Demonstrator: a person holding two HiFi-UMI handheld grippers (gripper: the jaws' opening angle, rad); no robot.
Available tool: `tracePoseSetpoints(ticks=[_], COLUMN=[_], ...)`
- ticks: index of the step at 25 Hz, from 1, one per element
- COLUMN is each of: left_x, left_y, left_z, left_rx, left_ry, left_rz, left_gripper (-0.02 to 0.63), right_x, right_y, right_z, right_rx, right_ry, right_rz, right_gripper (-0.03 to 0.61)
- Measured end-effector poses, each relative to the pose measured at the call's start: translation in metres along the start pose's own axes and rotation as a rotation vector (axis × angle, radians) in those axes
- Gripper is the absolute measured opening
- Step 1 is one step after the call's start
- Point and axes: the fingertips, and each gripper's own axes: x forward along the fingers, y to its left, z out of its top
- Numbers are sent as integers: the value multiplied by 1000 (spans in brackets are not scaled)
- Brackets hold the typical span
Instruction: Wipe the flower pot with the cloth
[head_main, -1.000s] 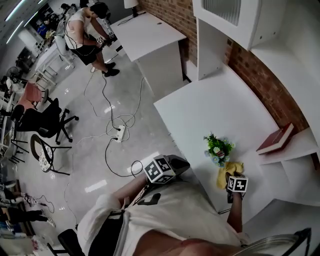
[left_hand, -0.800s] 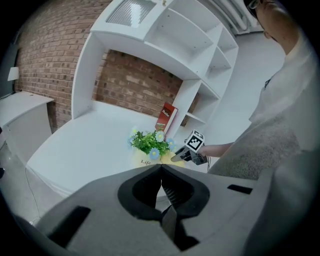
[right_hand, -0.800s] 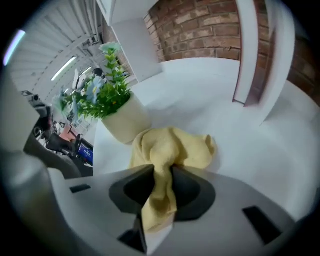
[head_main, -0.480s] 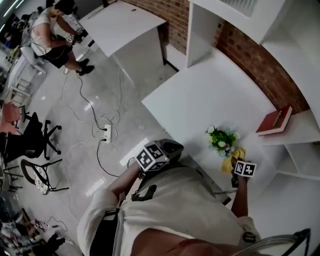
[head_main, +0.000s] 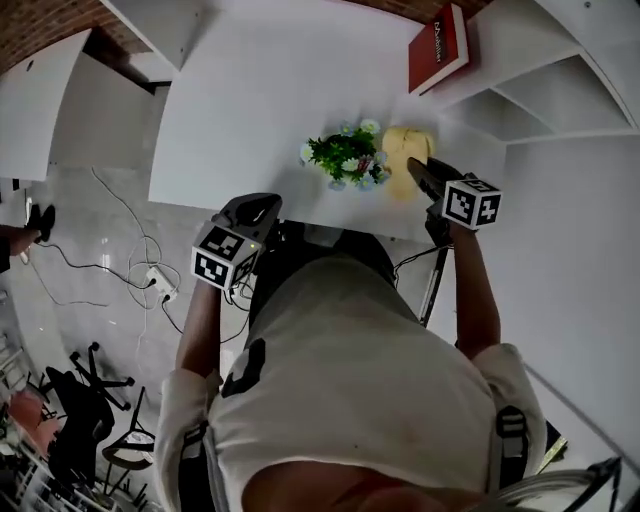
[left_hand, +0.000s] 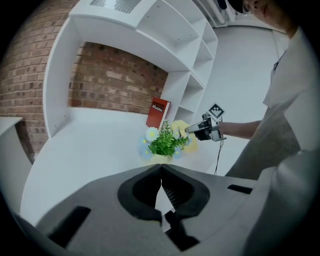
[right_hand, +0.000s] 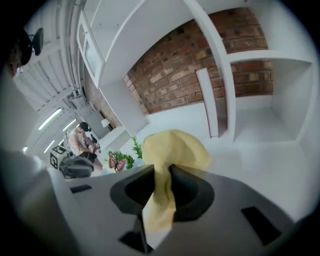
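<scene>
The flower pot (head_main: 345, 160), a small pot of green leaves with blue and white flowers, stands near the front edge of the white table (head_main: 240, 100). Just right of it my right gripper (head_main: 415, 170) is shut on the yellow cloth (head_main: 403, 150). Its jaws have just been closing with the cloth between them. In the right gripper view the cloth (right_hand: 172, 150) bunches up out of the right gripper (right_hand: 161, 172), with the plant (right_hand: 122, 160) beyond on the left. My left gripper (head_main: 262, 205) is shut and empty, short of the table's edge. The left gripper (left_hand: 161, 169) points at the plant (left_hand: 167, 142).
A red book (head_main: 437, 45) leans on the white shelf unit (head_main: 560, 90) behind the pot. Cables and a power strip (head_main: 160, 283) lie on the floor left of the table, and an office chair (head_main: 85, 400) stands further off. A person (right_hand: 82, 137) stands far across the room.
The right gripper has closed on the yellow cloth and lifted it off the table beside the pot. The left gripper has come closer to the table edge. The head view has swung round.
</scene>
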Motion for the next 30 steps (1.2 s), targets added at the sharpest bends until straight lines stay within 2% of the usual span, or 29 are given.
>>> tracePoseSetpoints(ticks=[3, 5, 7, 9, 11, 14, 16, 17, 19, 21, 24, 26, 29, 30], left_x=[25, 35, 43, 52, 68, 102, 116, 120, 132, 150, 167, 166, 159, 156], left_y=[22, 37, 45, 48, 42, 26, 15, 9, -4, -10, -3, -3, -9, -11], left_z=[26, 39, 39, 37, 35, 21, 13, 12, 10, 3, 8, 13, -1, -4], left_rx=[71, 86, 76, 69, 81, 166, 199, 201, 191, 180, 193, 220, 215, 208], left_ry=[-10, -18, -16, -10, 14, 85, 122, 130, 123, 100, 72, 63, 78, 82], left_rz=[-9, -31, -80, -123, -175, -246, -279, -284, -274, -233, -157, -136, -114, -104], left_gripper=[21, 21, 37, 174, 231, 281, 310, 313, 314, 313, 313, 310, 308, 308], right_x=[-23, -39, -47, -46, -40, -16, 11, 24, 43, 66, 88, 91, 94, 94], right_y=[3, 6, 18, 25, 19, 11, 10, 8, -1, -2, -5, -8, -6, -2], right_z=[25, 40, 52, 59, 58, 48, 35, 24, -11, -45, -64, -70, -111, -118], right_rx=[66, 125, 207, 299, 369, 444, 481, 496, 539, 571, 594, 621, 532, 508], right_ry=[-127, -229, -319, -370, -384, -400, -366, -321, -198, -119, -98, -96, 38, 61], right_rz=[25, 49, 149, 250, 284, 328, 343, 318, 215, 209, 222, 194, 77, 63], right_gripper=[92, 92, 94, 94, 94, 94, 94, 95, 97, 98, 103, 103, 101, 98])
